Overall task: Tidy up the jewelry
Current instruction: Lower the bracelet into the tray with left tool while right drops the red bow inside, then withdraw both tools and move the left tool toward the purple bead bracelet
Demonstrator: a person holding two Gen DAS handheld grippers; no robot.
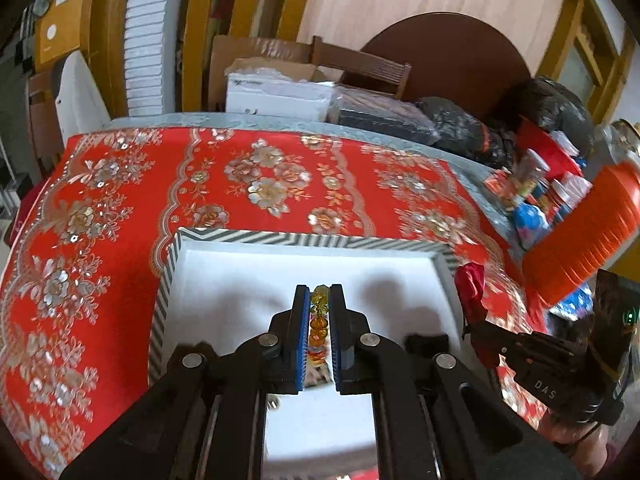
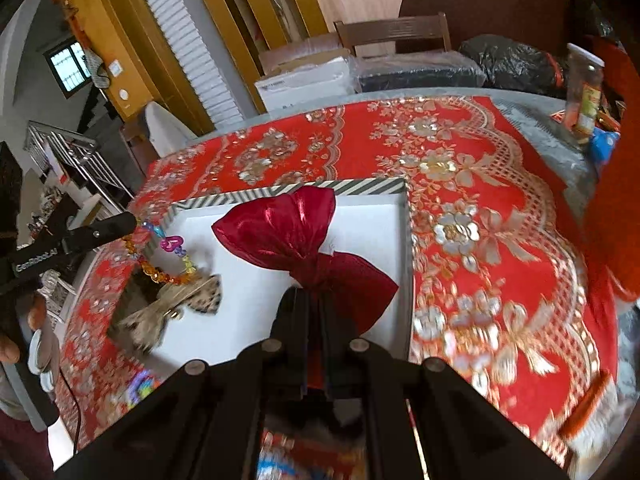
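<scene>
While my left gripper (image 1: 319, 300) stands nearly closed, its blue pads pinch a strand of amber and yellow beads (image 1: 319, 322) that runs lengthwise between the fingers and droops toward the white floor of the striped-rim tray (image 1: 280, 237) straight beneath. From the right wrist view that bead strand hangs in a loop off the tip over the tray's left edge, just above a leopard-print bow (image 2: 188, 298) lying there. My right gripper (image 2: 316, 300) is clamped tight on the knot of a red satin bow (image 2: 296, 228), whose long axis runs diagonally over the tray's middle. I judge both pieces sit above the tray on the red-clothed table (image 2: 480, 200), the left one nearer the rim.
</scene>
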